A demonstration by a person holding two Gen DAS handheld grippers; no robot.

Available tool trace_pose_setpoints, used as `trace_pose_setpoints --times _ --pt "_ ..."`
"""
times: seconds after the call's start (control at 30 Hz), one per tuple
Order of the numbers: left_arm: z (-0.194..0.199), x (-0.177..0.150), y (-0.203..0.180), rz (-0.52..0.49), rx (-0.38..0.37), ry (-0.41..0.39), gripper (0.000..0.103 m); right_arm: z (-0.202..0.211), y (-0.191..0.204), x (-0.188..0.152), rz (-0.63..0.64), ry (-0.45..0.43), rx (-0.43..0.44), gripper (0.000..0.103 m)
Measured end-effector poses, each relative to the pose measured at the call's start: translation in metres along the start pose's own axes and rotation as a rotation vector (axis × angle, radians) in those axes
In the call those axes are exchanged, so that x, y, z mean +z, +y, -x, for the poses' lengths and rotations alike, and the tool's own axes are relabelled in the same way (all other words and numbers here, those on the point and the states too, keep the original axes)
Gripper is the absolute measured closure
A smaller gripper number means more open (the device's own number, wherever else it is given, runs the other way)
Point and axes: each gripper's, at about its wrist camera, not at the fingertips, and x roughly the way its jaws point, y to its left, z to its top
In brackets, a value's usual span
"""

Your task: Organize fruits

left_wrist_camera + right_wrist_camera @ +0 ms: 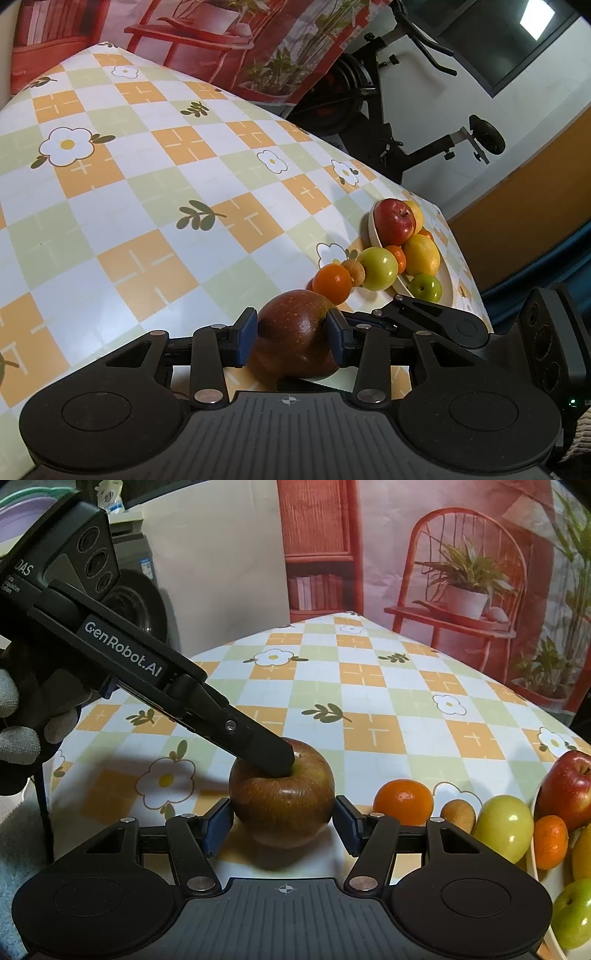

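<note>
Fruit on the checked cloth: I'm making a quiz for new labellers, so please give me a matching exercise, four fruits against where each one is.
Things:
1. dark apple
2. mandarin
3. bright red apple
4. small brown fruit

Places:
A. in the white dish
B. gripped between the pads of the left gripper
C. between the mandarin and the green apple
D. on the cloth, next to the dark apple

Pairs: 1-B, 2-D, 3-A, 4-C

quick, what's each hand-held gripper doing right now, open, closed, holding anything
Left hand-held gripper: closed on the dark red apple.
Right hand-held gripper: open, pads either side of the same apple, not gripping.
</note>
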Motion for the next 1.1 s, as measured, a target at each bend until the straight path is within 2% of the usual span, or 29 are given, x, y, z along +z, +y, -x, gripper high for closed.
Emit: trace_pose_setpoints --times 0.33,0.6,0.87,1.1 --pt "-0.001 0.002 -0.012 0.005 -0.009 -0.011 0.06 0.012 -0.007 -0.004 -0.051 -0.041 -0.005 0.048" --pt "-0.008 0.013 -0.044 -0.038 -0.002 -0.012 0.06 0.036 -0.023 -0.011 -0.091 -0.111 -0.025 0.048" --pt "-0.023 0.03 -0.094 -0.133 0.008 0.005 0.06 0.072 -0.053 -0.025 -0.148 -0.2 -0.059 0.048" --pt "-0.051 0.044 -0.148 -0.226 0.002 0.033 0.06 0.106 -0.09 -0.044 -0.196 -0.267 -0.106 0.048"
